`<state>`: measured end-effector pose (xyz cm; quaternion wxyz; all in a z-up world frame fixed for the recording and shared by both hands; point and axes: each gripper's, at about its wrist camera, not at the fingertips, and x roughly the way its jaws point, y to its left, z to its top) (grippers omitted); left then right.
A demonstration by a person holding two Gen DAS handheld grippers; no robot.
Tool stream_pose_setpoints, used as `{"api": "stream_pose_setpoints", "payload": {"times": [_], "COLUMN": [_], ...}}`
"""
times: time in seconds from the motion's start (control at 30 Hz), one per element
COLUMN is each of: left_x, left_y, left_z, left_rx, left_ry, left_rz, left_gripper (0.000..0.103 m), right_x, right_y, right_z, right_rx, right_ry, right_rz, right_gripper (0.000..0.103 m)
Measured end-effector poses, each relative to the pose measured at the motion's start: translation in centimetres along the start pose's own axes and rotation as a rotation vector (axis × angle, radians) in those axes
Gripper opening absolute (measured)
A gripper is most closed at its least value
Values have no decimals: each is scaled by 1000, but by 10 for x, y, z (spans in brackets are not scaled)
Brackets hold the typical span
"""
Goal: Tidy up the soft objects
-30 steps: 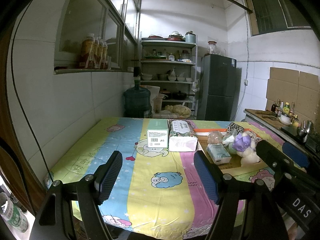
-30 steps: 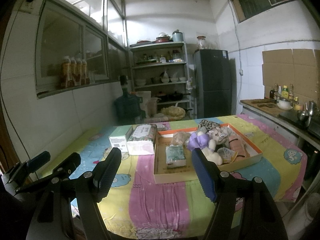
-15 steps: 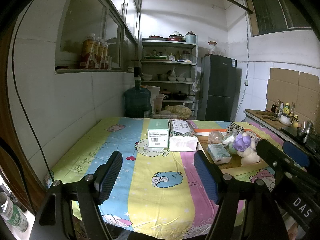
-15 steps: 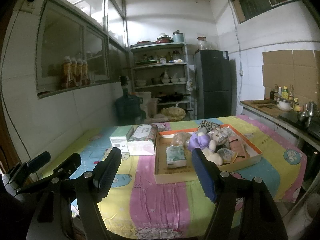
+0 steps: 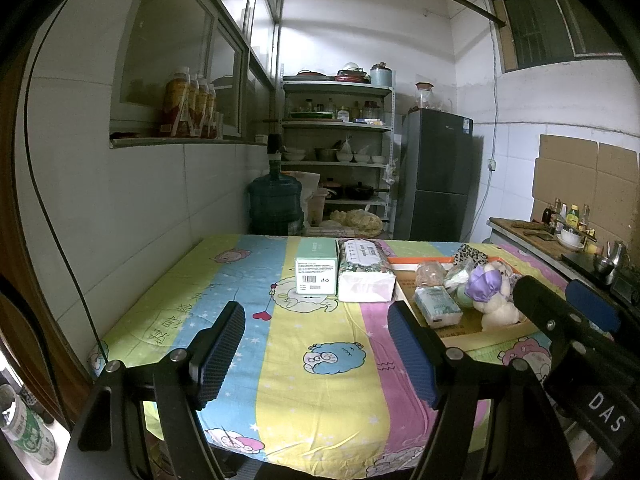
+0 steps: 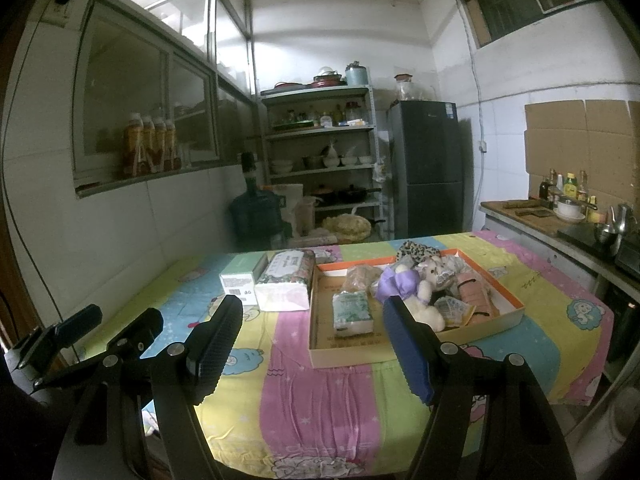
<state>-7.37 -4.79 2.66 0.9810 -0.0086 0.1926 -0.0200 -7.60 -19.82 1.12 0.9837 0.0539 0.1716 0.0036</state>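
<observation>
A shallow cardboard tray [image 6: 514, 312] with an orange rim lies on the table's right half. It holds a white plush toy with a purple bow [image 6: 404, 284], a tissue pack [image 6: 352, 312], a pink soft item [image 6: 474, 294] and small bags. The tray also shows in the left wrist view [image 5: 472, 330]. A green box [image 5: 315, 266] and a floral tissue pack [image 5: 365, 276] stand left of the tray. My left gripper [image 5: 316, 350] is open and empty over the table's near left. My right gripper [image 6: 312, 344] is open and empty, short of the tray's near edge.
The table wears a striped cartoon cloth [image 5: 320, 360]. A tiled wall runs along its left. Behind it stand a water jug [image 5: 275, 204], a shelf rack [image 5: 336, 152] and a dark fridge [image 5: 438, 184]. A counter with bottles [image 6: 560, 208] lies at the right.
</observation>
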Motion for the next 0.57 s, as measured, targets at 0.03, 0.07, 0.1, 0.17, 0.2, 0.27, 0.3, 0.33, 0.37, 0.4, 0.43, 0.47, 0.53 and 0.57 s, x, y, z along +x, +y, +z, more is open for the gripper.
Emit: {"api": "stream_pose_setpoints", "payload": {"times": [0.03, 0.07, 0.1, 0.17, 0.2, 0.27, 0.3, 0.33, 0.37, 0.4, 0.43, 0.47, 0.53, 0.57], "left_x": [0, 0, 0, 0, 0, -1, 0, -1, -1, 0, -1, 0, -1, -1], "left_y": [0, 0, 0, 0, 0, 0, -1, -1, -1, -1, -1, -1, -1, -1], "left_z": [0, 0, 0, 0, 0, 0, -1, 0, 0, -1, 0, -1, 0, 1], "left_rx": [0, 0, 0, 2, 0, 1, 0, 0, 0, 0, 0, 1, 1, 0], "left_ry": [0, 0, 0, 0, 0, -1, -1, -1, -1, -1, -2, -1, -2, -3], "left_rz": [0, 0, 0, 0, 0, -1, 0, 0, 0, 0, -1, 0, 0, -1], "left_gripper": [74, 74, 74, 74, 74, 74, 74, 74, 74, 74, 74, 74, 74, 74], "right_x": [0, 0, 0, 0, 0, 0, 0, 0, 0, 0, 0, 0, 0, 0], "right_y": [0, -1, 0, 0, 0, 0, 0, 0, 0, 0, 0, 0, 0, 0], "right_z": [-1, -1, 0, -1, -2, -2, -2, -2, -1, -1, -2, -2, -2, -2], "right_rx": [0, 1, 1, 1, 1, 0, 0, 0, 0, 0, 0, 1, 0, 0], "right_ry": [1, 1, 1, 0, 0, -1, -1, -1, -1, -1, -1, -1, -1, -1], "right_rz": [0, 0, 0, 0, 0, 0, 0, 0, 0, 0, 0, 0, 0, 0], "right_gripper": [74, 74, 74, 74, 74, 74, 74, 74, 74, 74, 74, 74, 74, 74]}}
